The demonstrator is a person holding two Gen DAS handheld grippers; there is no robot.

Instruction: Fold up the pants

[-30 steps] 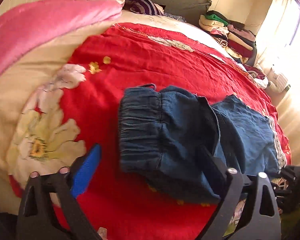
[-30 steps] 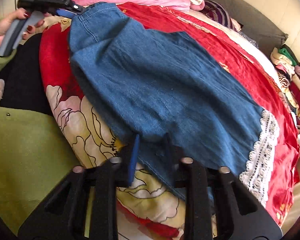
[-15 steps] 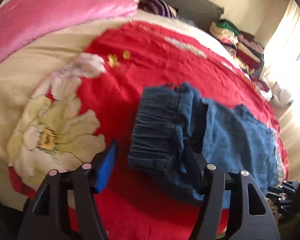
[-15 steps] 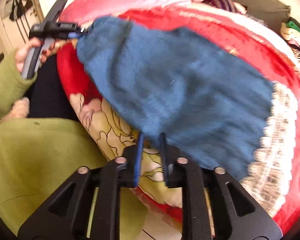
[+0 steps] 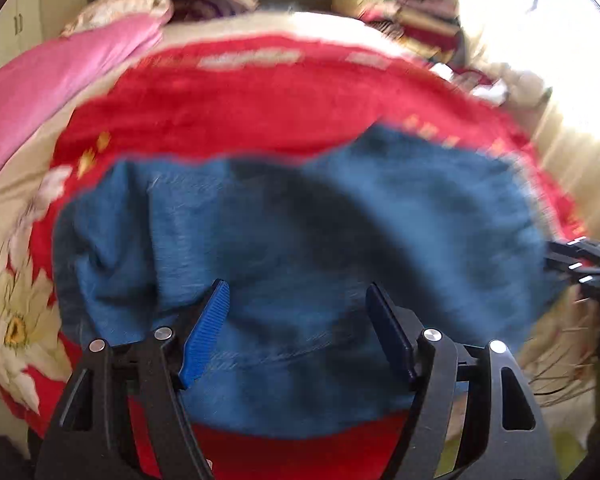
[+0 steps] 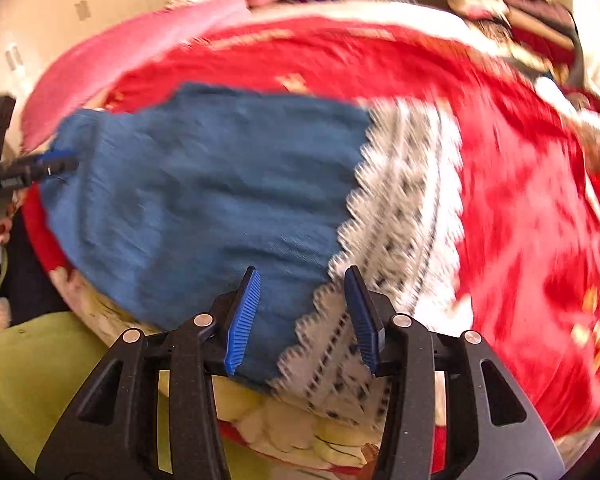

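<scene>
Both of my grippers are sitting closer over the denim than half a second ago, and the right gripper (image 6: 300, 312), which was nearly closed on the cloth edge then, is now standing with its fingers spread apart and holding nothing. My left gripper (image 5: 300, 332) is also hanging wide, its ribbed blue pads (image 5: 206, 332) straddling bare fabric without pinching it.

Nearest me, the pants (image 5: 300, 248) are lying flat on the bed, soft blue denim with faint creases; the gathered waistband that was showing at the left earlier is no longer readable through the motion blur. In the right wrist view the pants (image 6: 204, 200) are ending in a broad white lace hem (image 6: 400, 220), scalloped along its edge, running right between my fingers. At the far left of that view the left gripper (image 6: 40, 168) is showing at the waist end of the denim.

Under the cloth, the red bedspread (image 5: 260, 100) with cream flower prints is covering the bed. Farther back, a pink quilt (image 5: 60, 72) is lying at the left, and stacked folded clothes (image 5: 412, 20) are sitting at the far right beside a bright window.
</scene>
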